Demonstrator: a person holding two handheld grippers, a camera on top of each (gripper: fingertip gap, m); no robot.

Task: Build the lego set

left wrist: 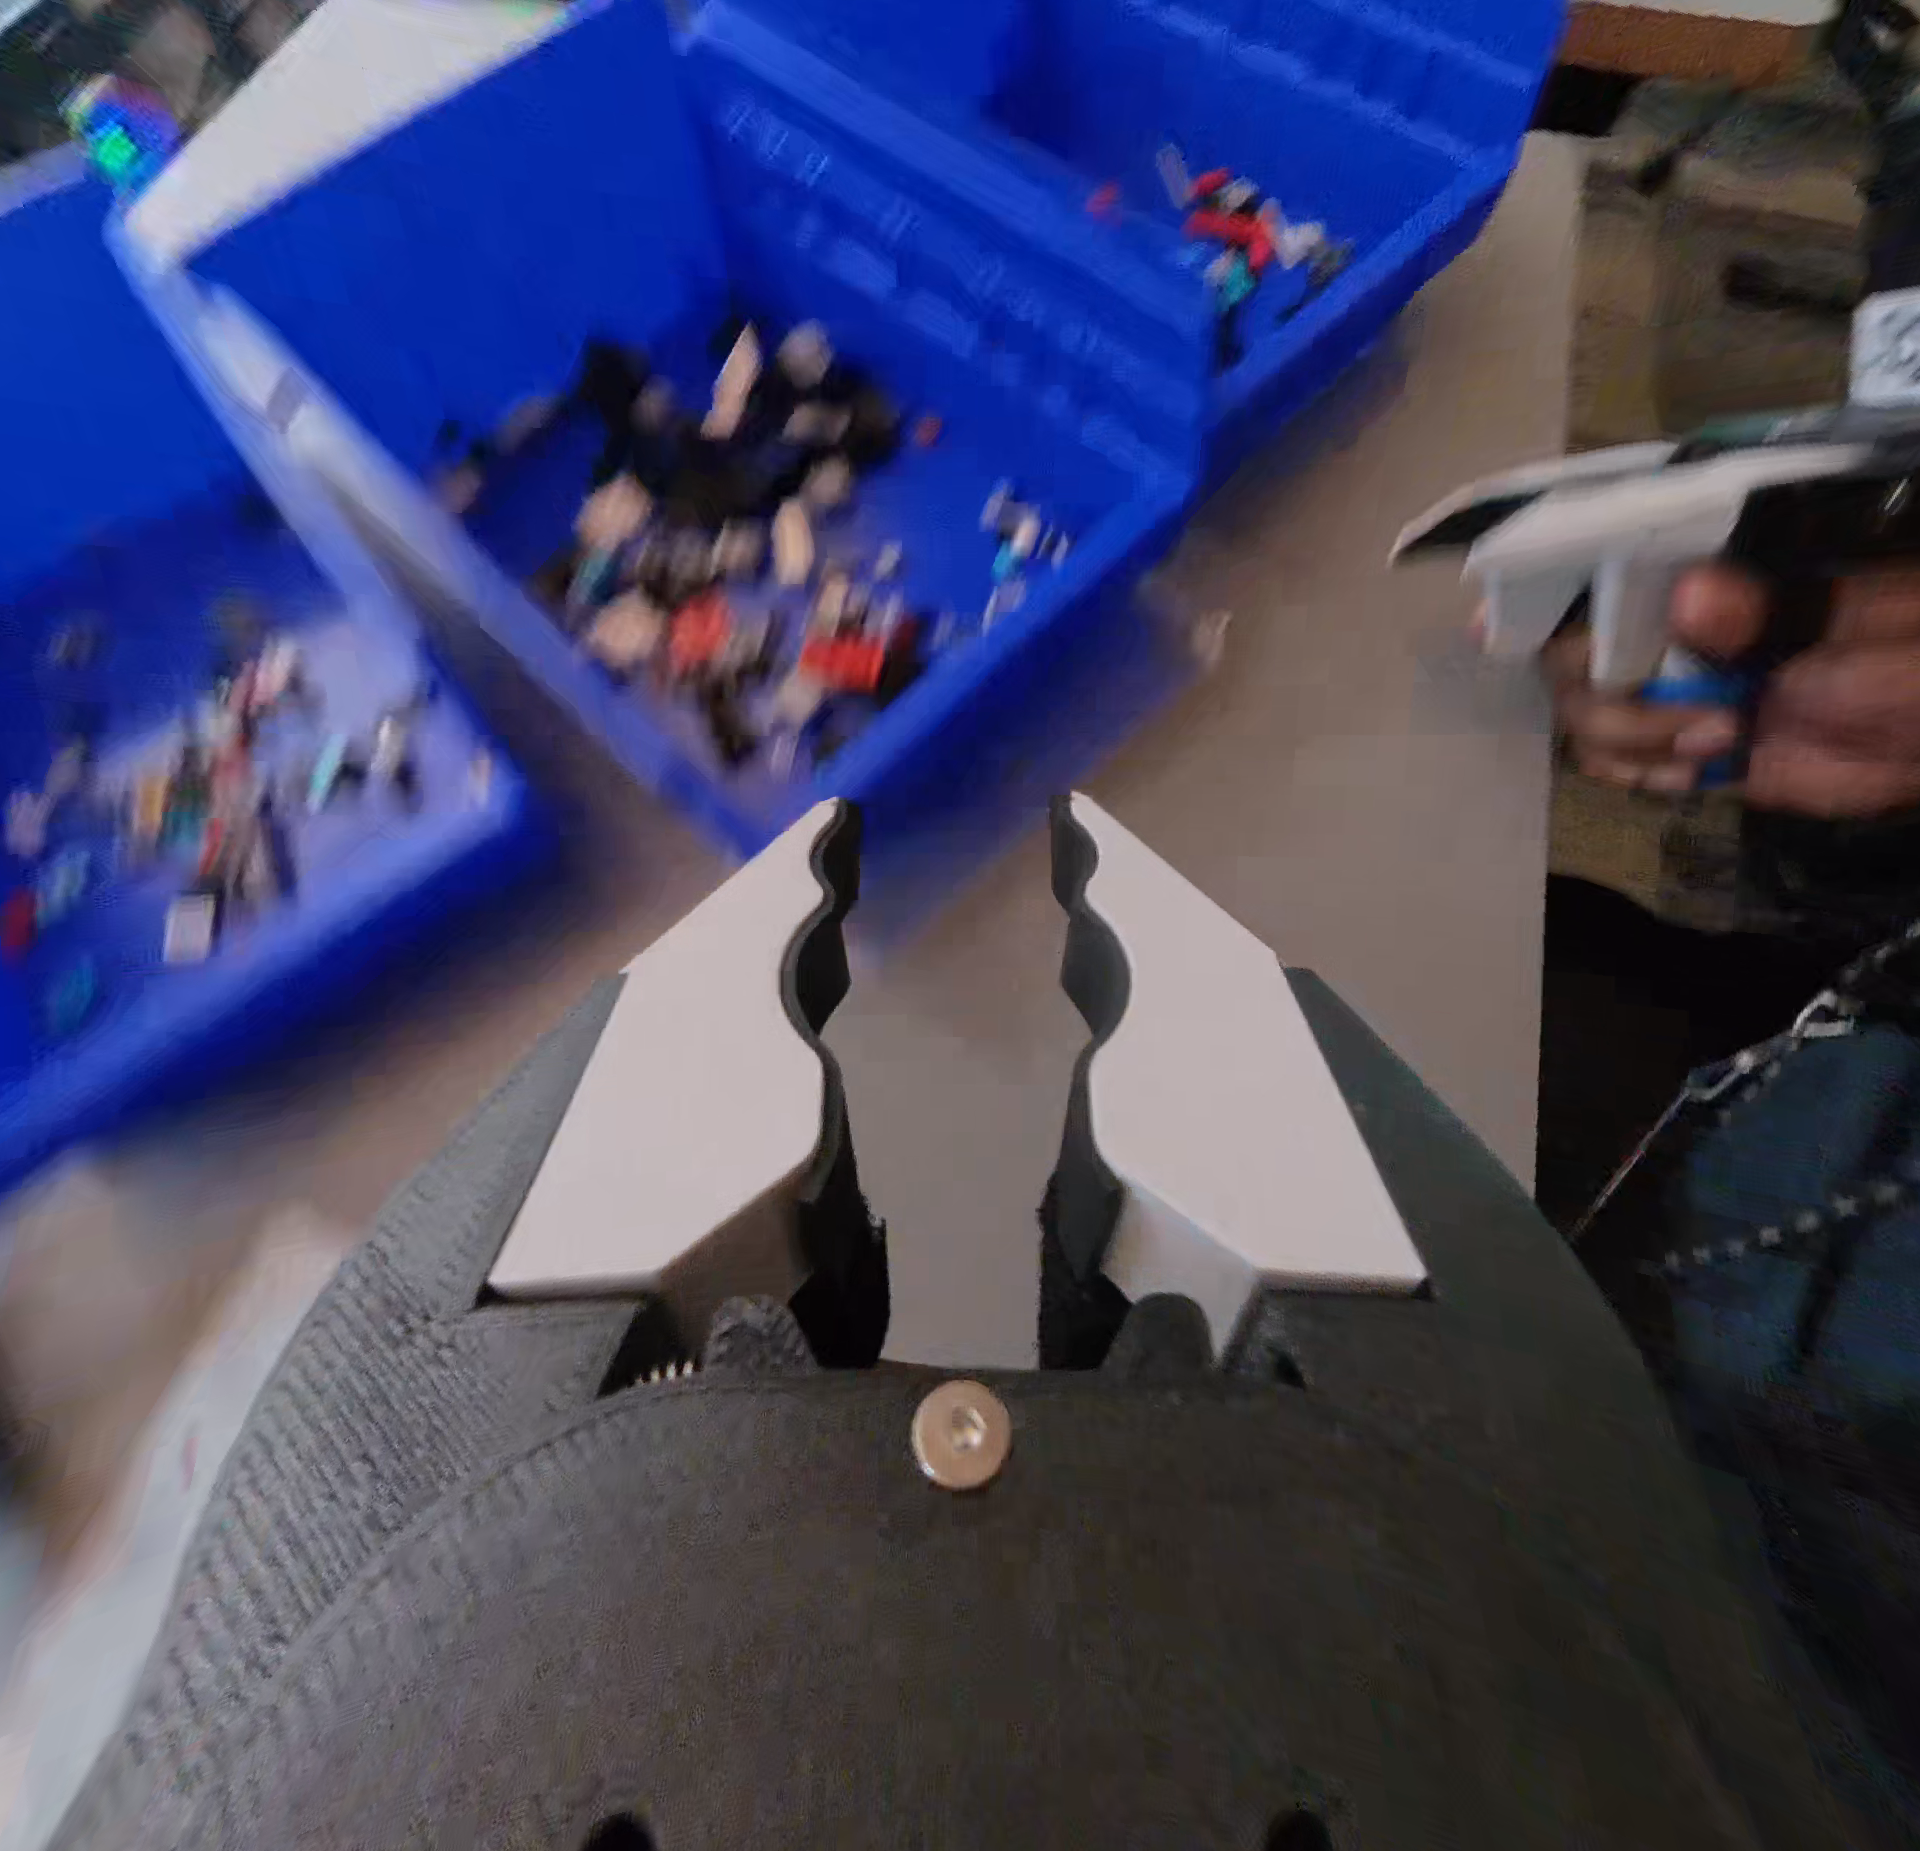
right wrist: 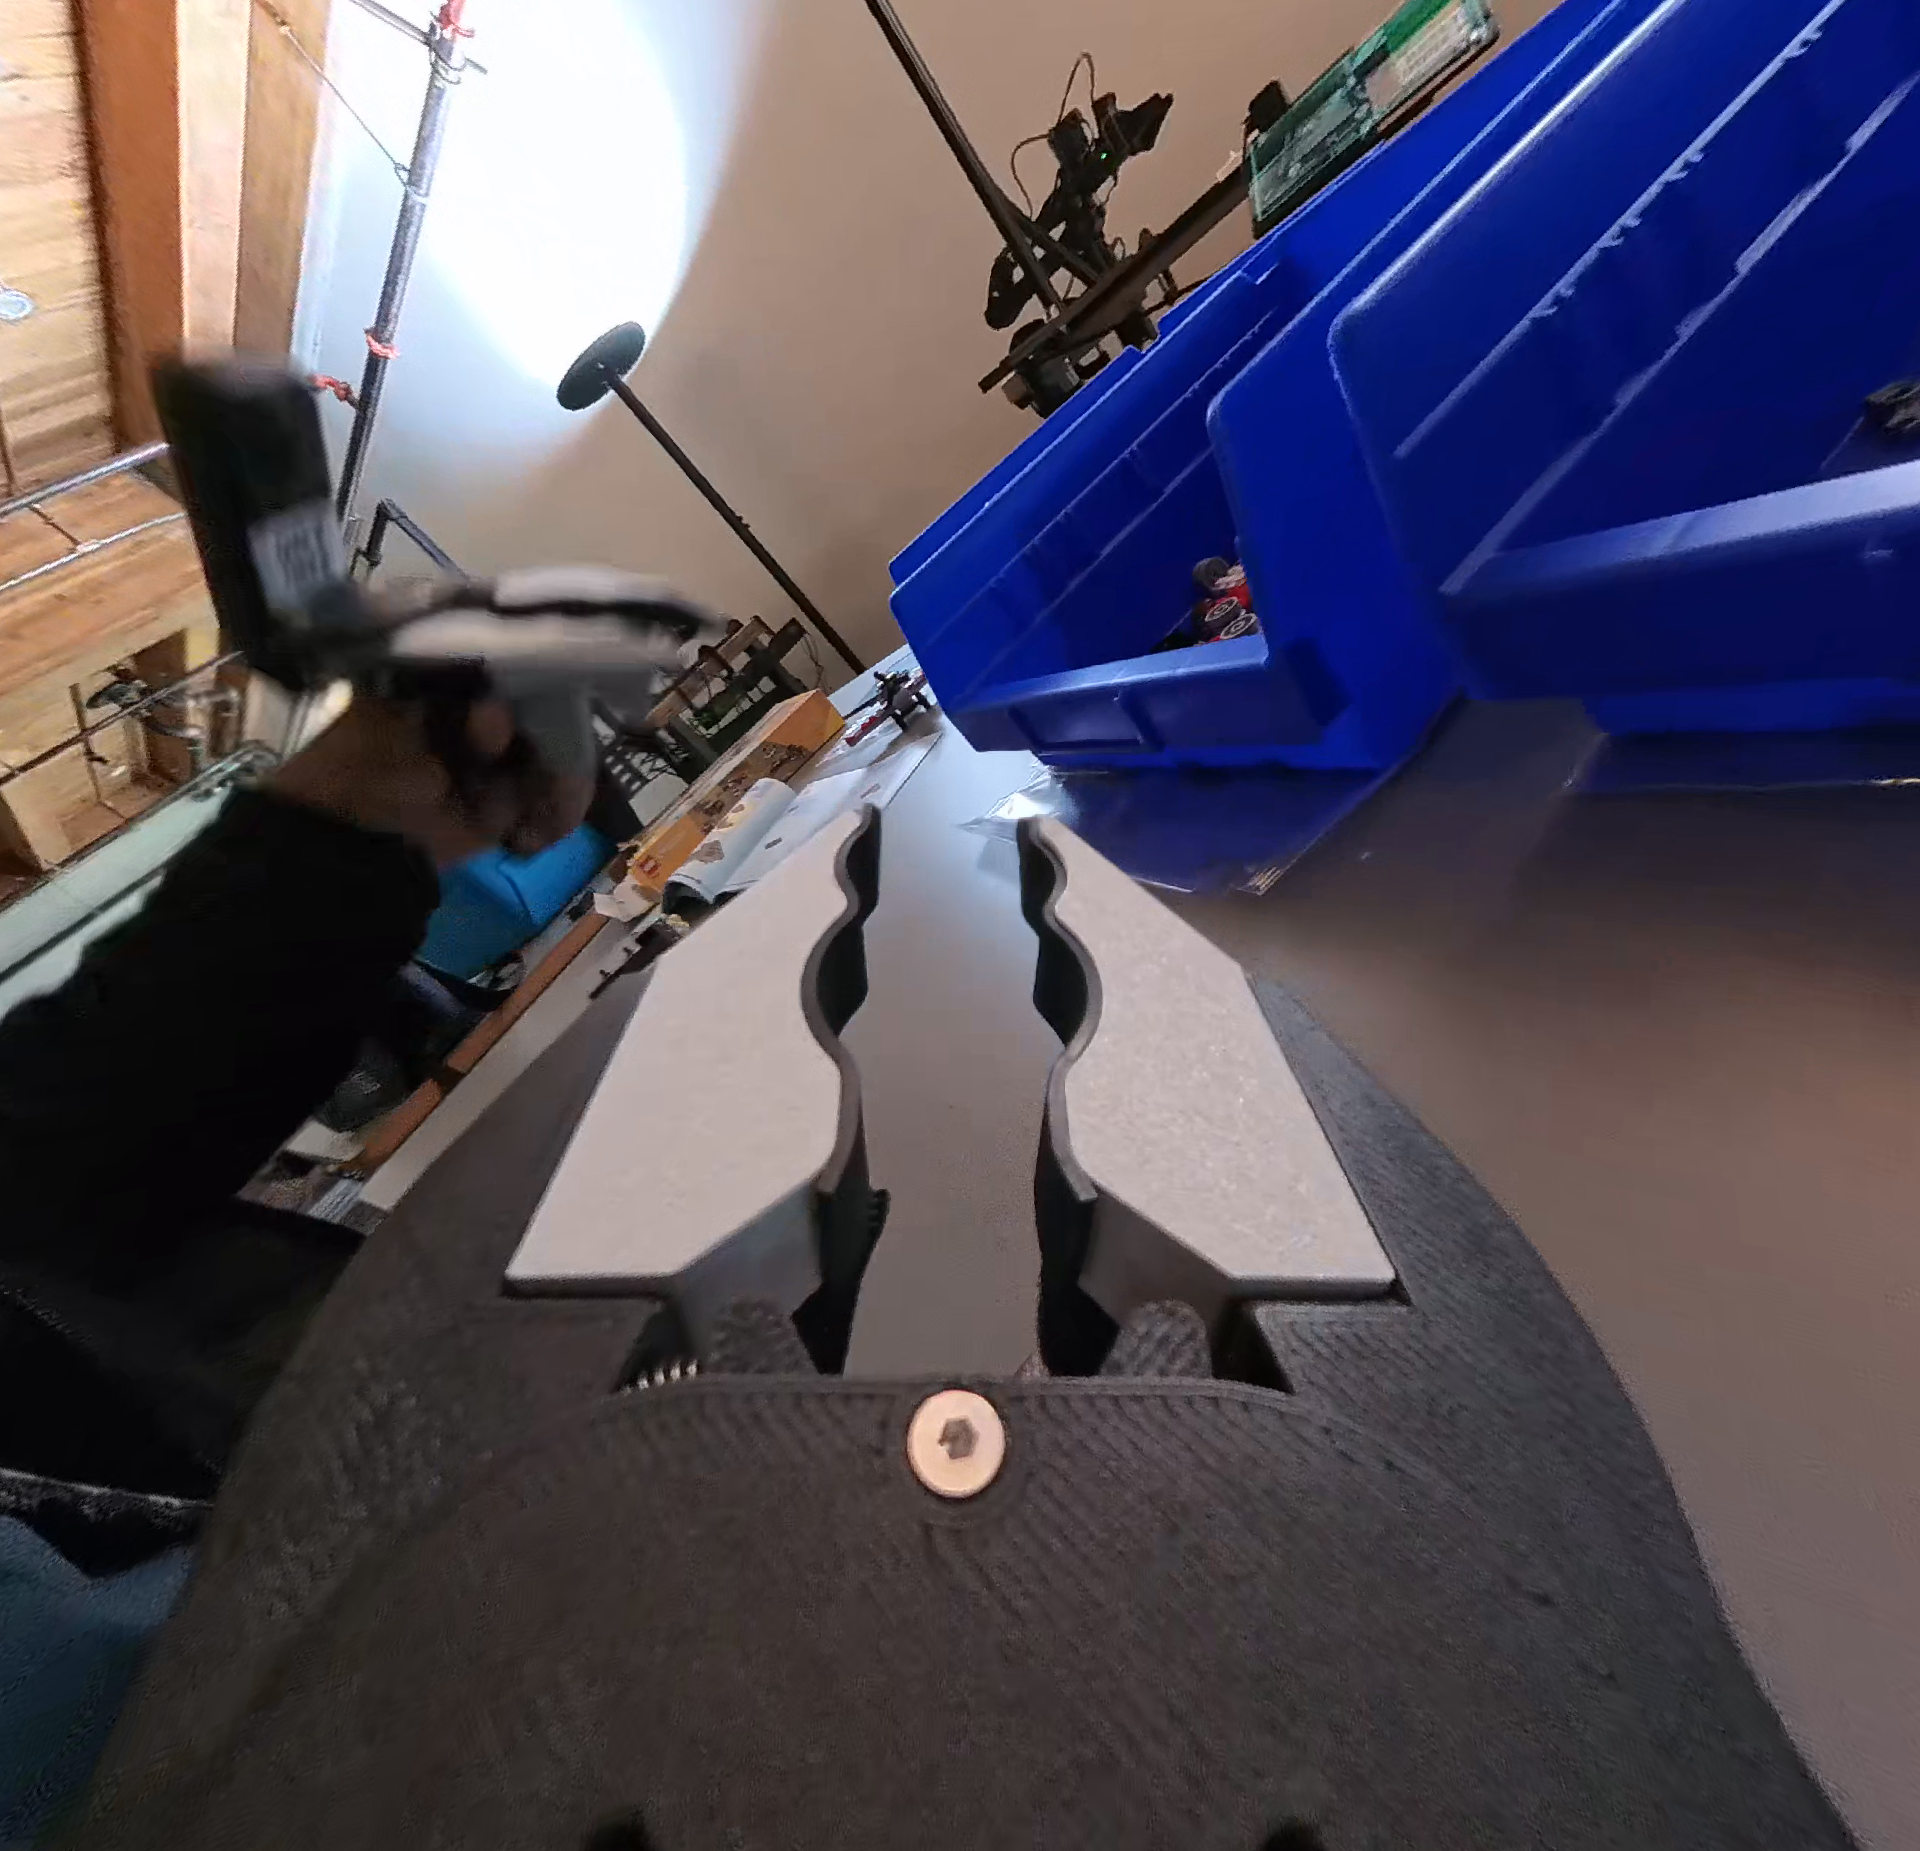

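The desk (left wrist: 1351, 762) carries three blue parts bins in a row toward its far edge; the middle bin (left wrist: 436, 274), holding the thickest heap of loose lego pieces (left wrist: 727, 554), lies straight ahead of the left gripper (left wrist: 956, 814) and just beyond its tips, so this hand is the nearer. The left gripper is spread and empty; the right gripper (right wrist: 948, 825), off toward the desk's right edge and turned on its side, is likewise spread with nothing between its fingers.

Three bins (left wrist: 665, 367) side by side on the bench (left wrist: 1351, 762), loose lego pieces (left wrist: 727, 565) inside each, booklet (right wrist: 769, 825) near the bench's far edge.
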